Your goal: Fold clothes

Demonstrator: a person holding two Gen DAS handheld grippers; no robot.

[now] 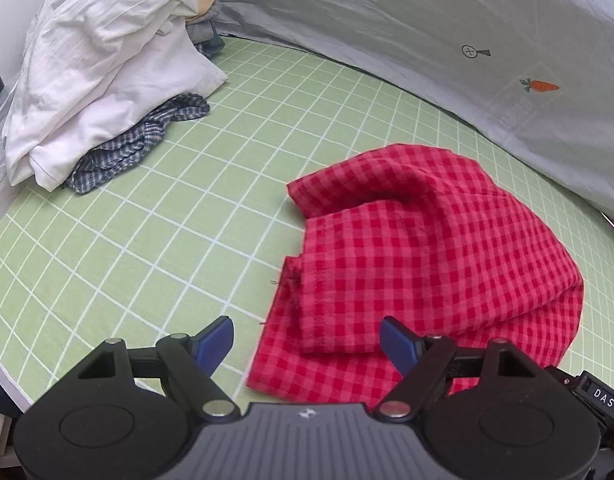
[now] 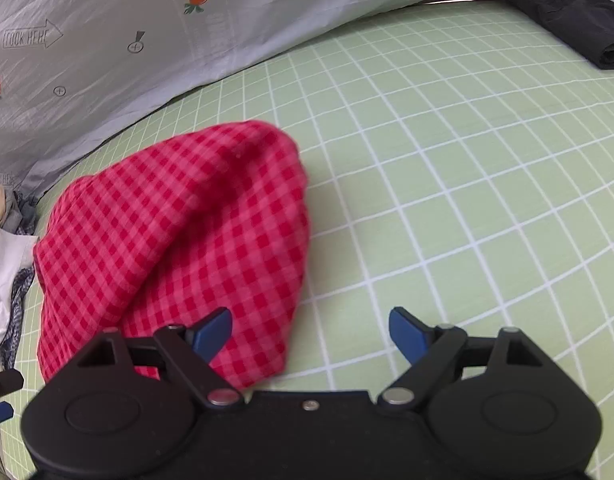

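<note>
Soft, even daylight fills both views, with no hard glare. On the green grid mat shadows are faint: a thin dark rim under the red checked cloth and a deeper one beneath the white garment pile at the mat's far left. The fisheye bends the mat's white lines into arcs (strongest toward the corners, which go black). The cloth's near edge looks slightly smeared; the mat's middle stays sharp.

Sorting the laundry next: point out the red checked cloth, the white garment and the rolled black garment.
Red checked cloth (image 1: 435, 248), left wrist view, middle.
White garment (image 1: 107, 72), left wrist view, front.
Rolled black garment (image 2: 563, 12), right wrist view, middle.
</note>
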